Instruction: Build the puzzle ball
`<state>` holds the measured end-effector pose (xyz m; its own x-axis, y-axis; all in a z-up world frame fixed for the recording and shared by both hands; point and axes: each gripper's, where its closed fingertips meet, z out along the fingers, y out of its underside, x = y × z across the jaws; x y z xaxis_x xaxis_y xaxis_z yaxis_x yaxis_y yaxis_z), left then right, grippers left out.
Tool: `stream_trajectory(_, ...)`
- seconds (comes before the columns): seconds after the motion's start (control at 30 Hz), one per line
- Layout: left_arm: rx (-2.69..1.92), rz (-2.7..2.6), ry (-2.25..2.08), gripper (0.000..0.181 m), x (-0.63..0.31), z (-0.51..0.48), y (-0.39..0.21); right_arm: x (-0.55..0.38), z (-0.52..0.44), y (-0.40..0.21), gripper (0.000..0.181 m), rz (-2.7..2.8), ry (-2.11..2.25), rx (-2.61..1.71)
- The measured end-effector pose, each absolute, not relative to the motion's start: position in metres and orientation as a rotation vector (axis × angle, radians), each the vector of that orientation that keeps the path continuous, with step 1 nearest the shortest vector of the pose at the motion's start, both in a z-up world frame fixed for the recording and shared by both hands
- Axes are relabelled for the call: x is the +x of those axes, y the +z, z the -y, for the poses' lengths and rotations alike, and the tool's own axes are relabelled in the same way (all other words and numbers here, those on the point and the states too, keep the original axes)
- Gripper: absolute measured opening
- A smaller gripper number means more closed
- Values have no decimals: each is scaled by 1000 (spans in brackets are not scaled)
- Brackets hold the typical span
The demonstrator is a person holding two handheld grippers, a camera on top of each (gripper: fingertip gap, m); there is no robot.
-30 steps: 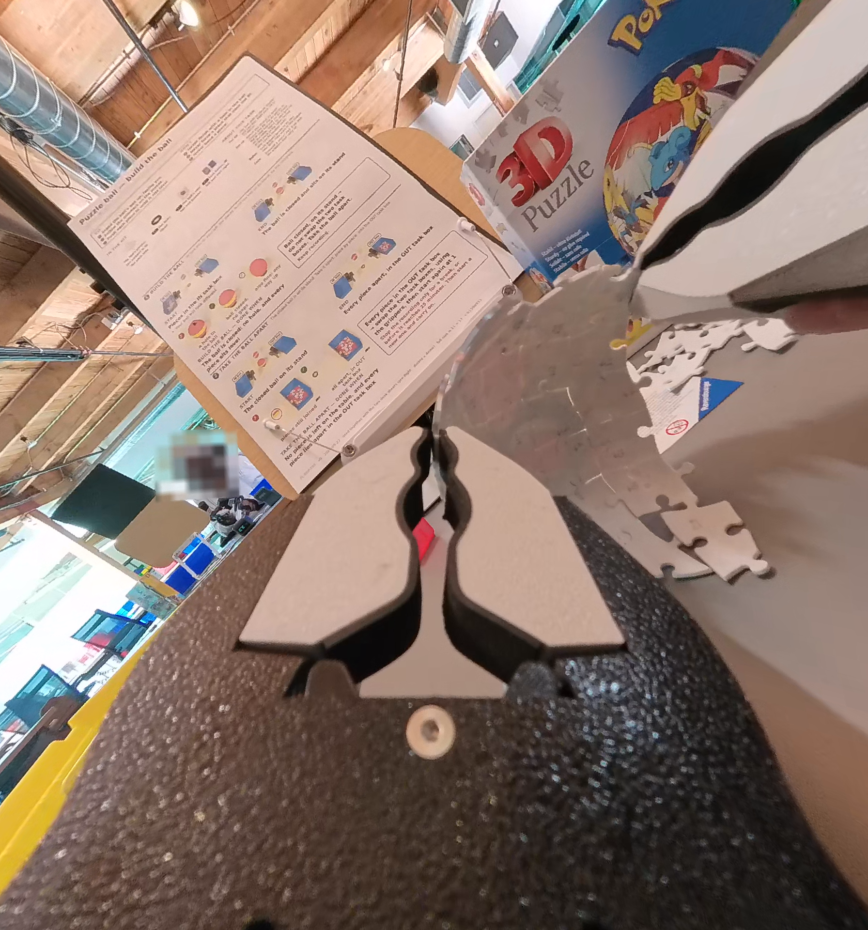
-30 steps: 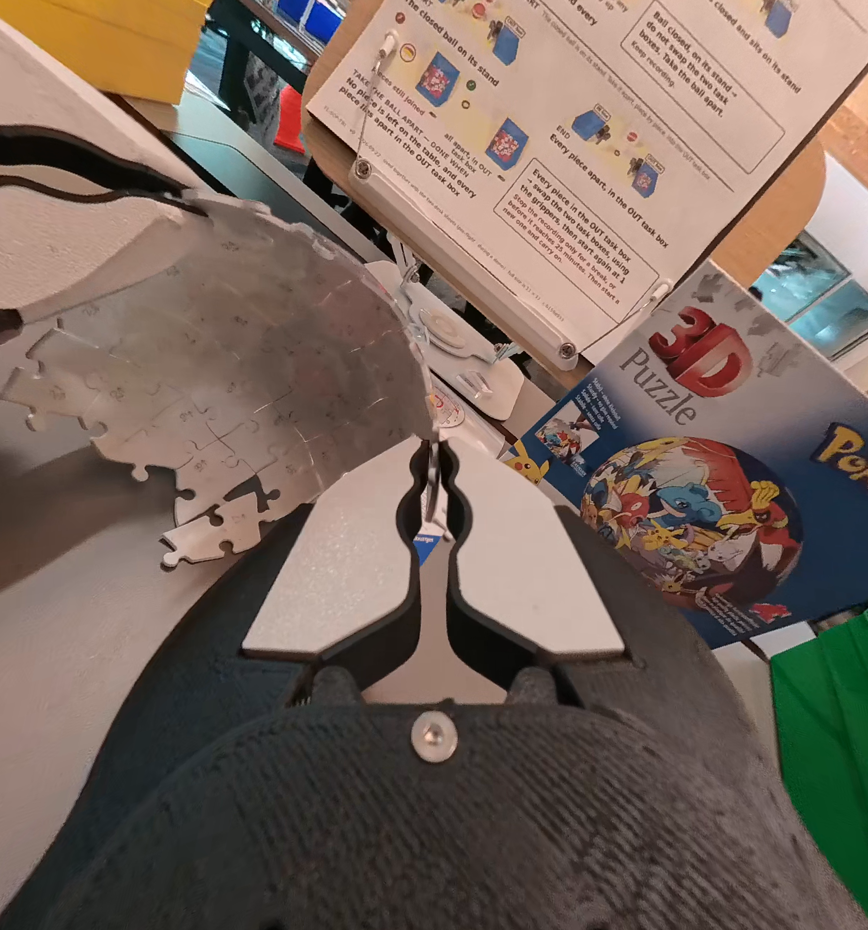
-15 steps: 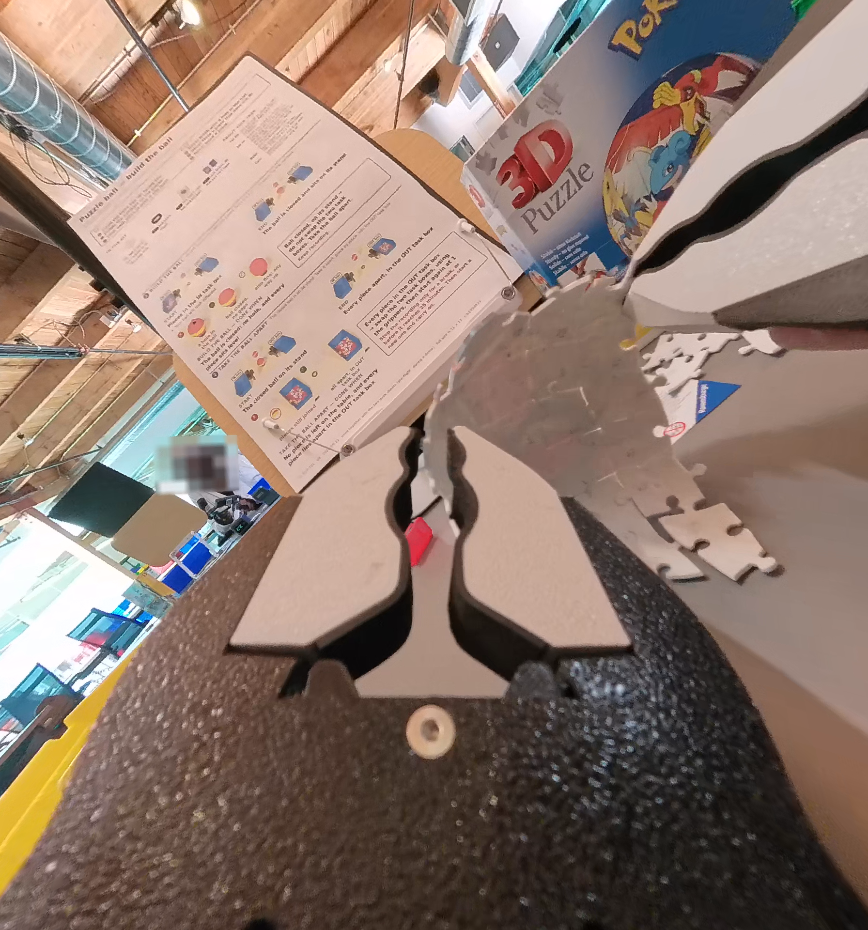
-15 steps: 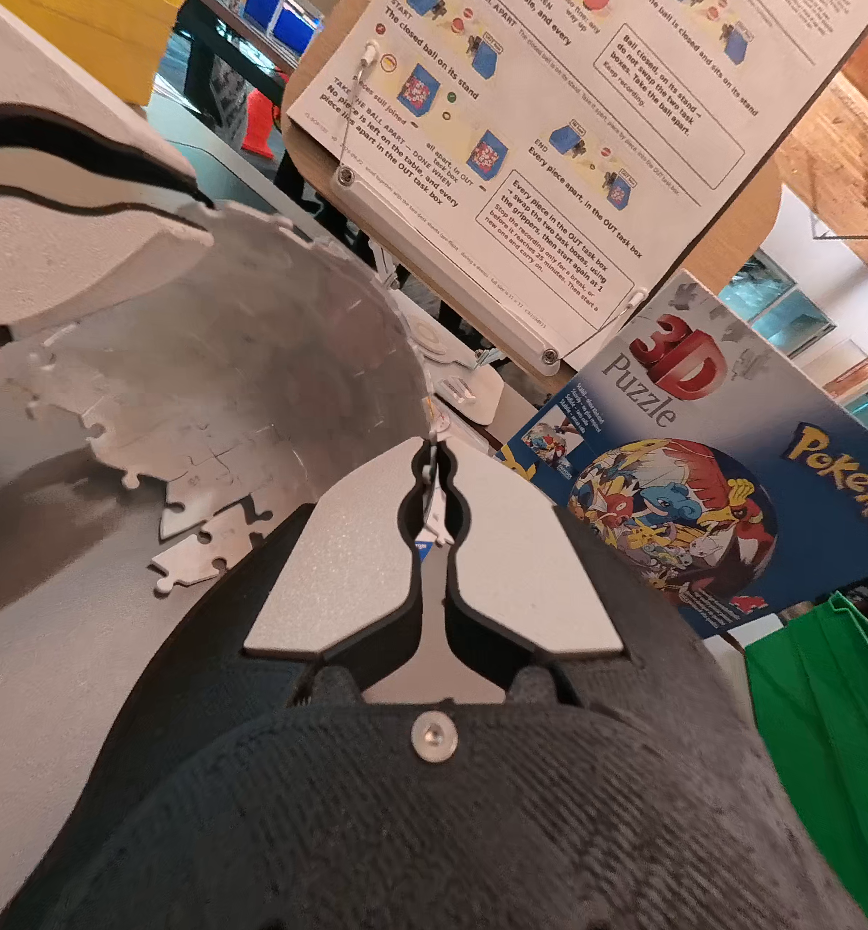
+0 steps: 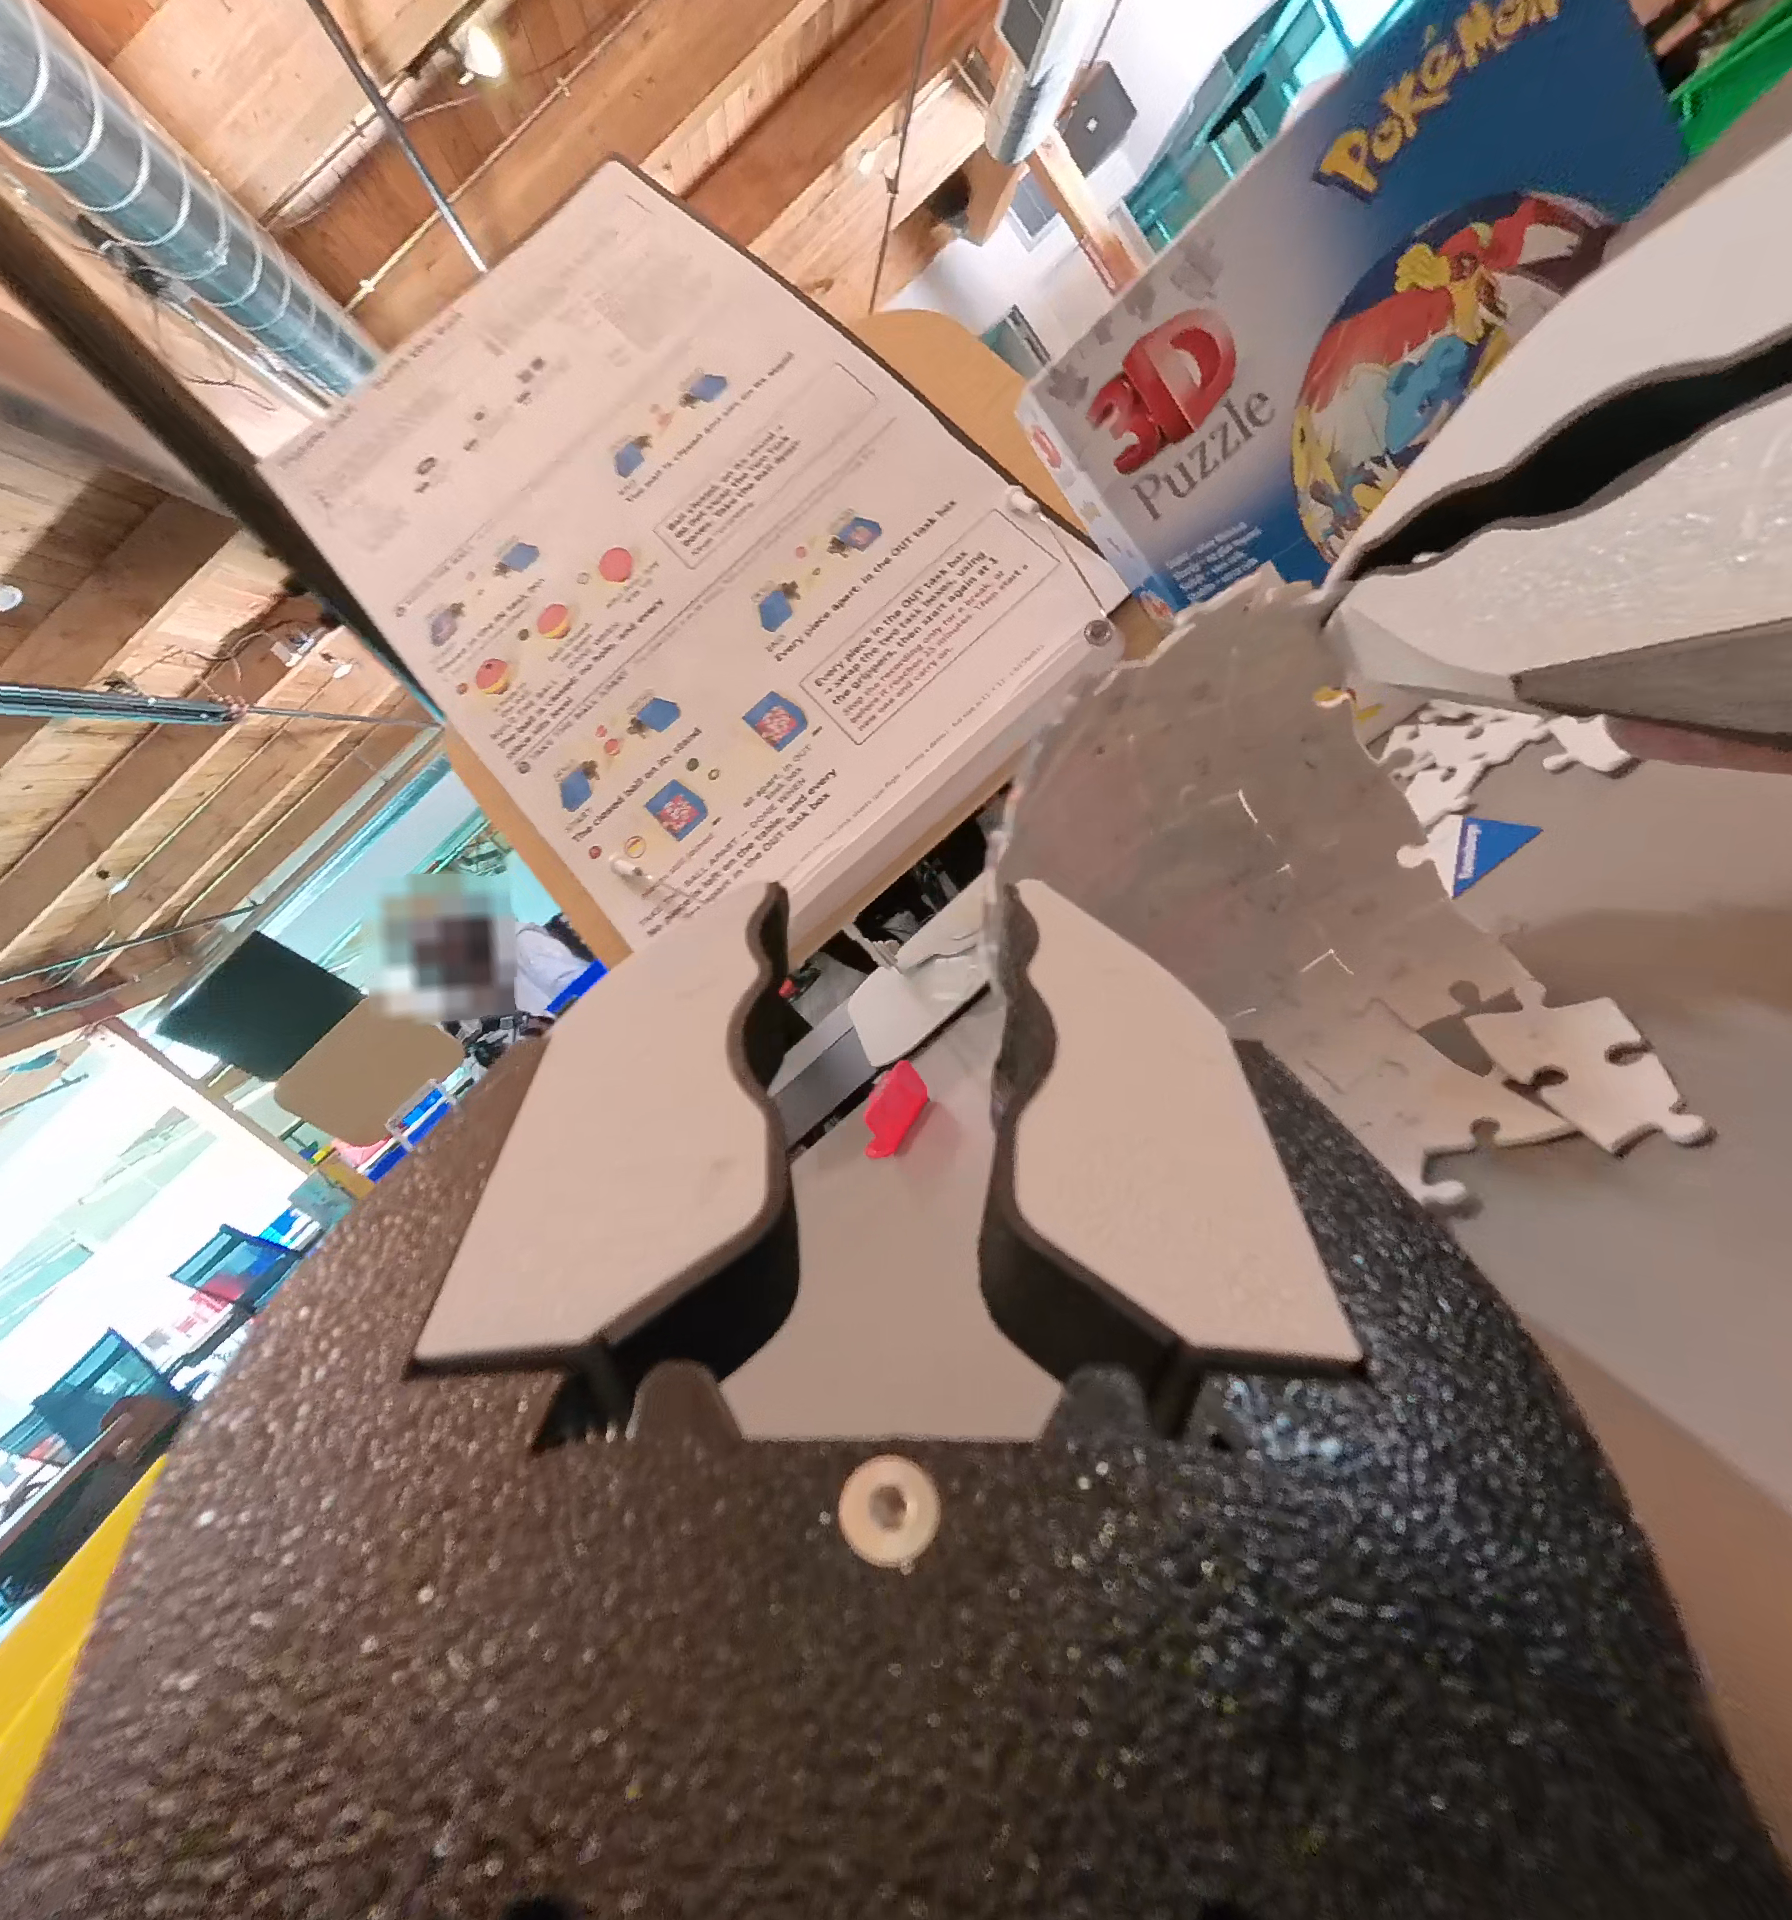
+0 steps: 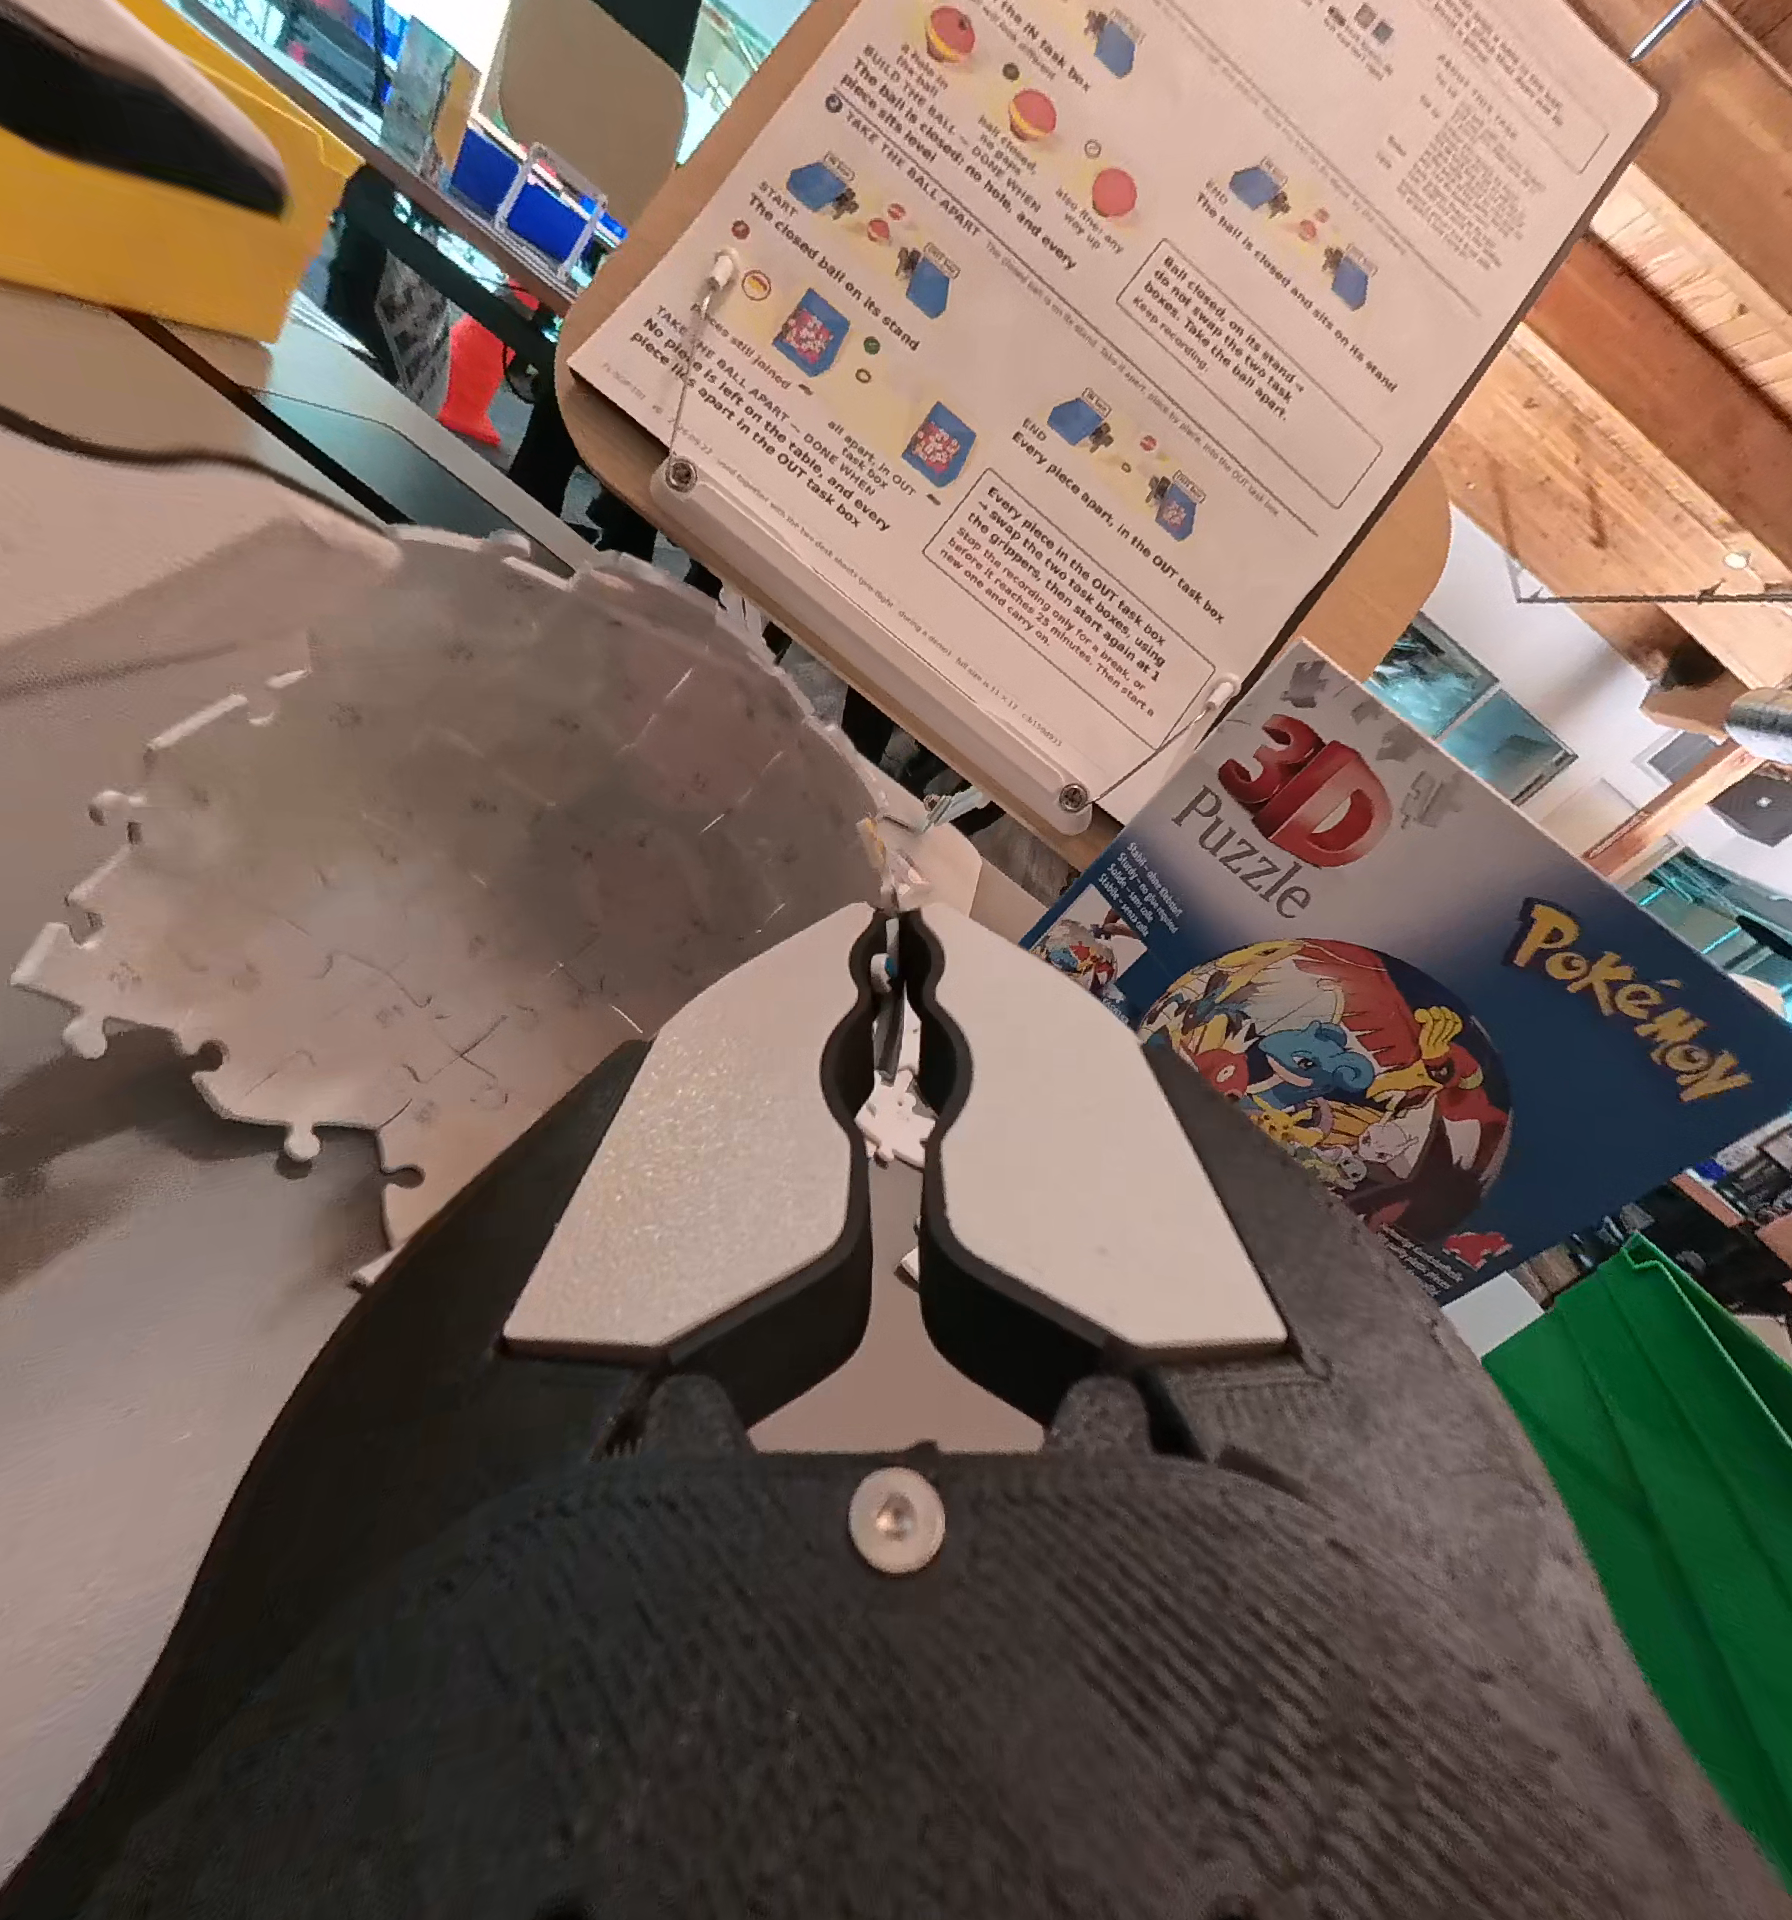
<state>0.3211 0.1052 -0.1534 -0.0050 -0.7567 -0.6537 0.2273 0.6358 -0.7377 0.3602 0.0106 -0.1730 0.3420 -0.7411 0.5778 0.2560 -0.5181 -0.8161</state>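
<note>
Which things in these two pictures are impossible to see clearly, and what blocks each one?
- Printed side of the shell: both views show only its grey inner face.
- Shell's right rim, right wrist view: hidden inside the shut right tongs.
- Left tongs: open; whether one finger touches the shell is unclear, the edge is blurred.
- Loose pieces, left wrist view: partly behind the right tongs, small.
- Green bin: cut off by the edge.

Grey table — loose white puzzle pieces, puzzle box on it
</note>
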Motion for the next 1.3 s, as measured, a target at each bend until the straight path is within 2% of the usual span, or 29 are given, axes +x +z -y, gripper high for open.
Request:
stream_trajectory(0.13, -477, -1343, -866, 28, 292, -101, -145, 360, -8, -174, 3, -458, -1328, -1662)
stream_trajectory(0.17, -454, -1376, -885, 21, 284, -92, -147, 360, -7, -173, 3, -461, -1327, -1658)
stream_trajectory(0.3, -355, -1758, -860, 0, 263, -49, -198, 359, -5, -174, 3, -471, -1312, -1649)
stream_trajectory(0.37, -360, -1991, -798, 0, 261, -36, -231, 359, -4, -174, 3, -479, -1303, -1643)
stream_trajectory(0.57, -386, -2172, -738, 5, 266, -27, -259, 357, -2, -177, 3, -491, -1287, -1638)
stream_trajectory(0.67, -570, -2244, -832, 17, 260, -27, -259, 358, 0, -176, 3, -505, -1281, -1630)
stream_trajectory(1.0, -1298, -2213, -919, 28, 255, -23, -271, 344, 3, -172, 4, -517, -1260, -1584)
stream_trajectory(1.13, -1349, -2120, -896, 28, 262, -28, -266, 338, 1, -171, 4, -497, -1249, -1579)
stream_trajectory(1.3, -1281, -1884, -959, 27, 258, -57, -229, 335, -4, -173, 3, -453, -1270, -1603)
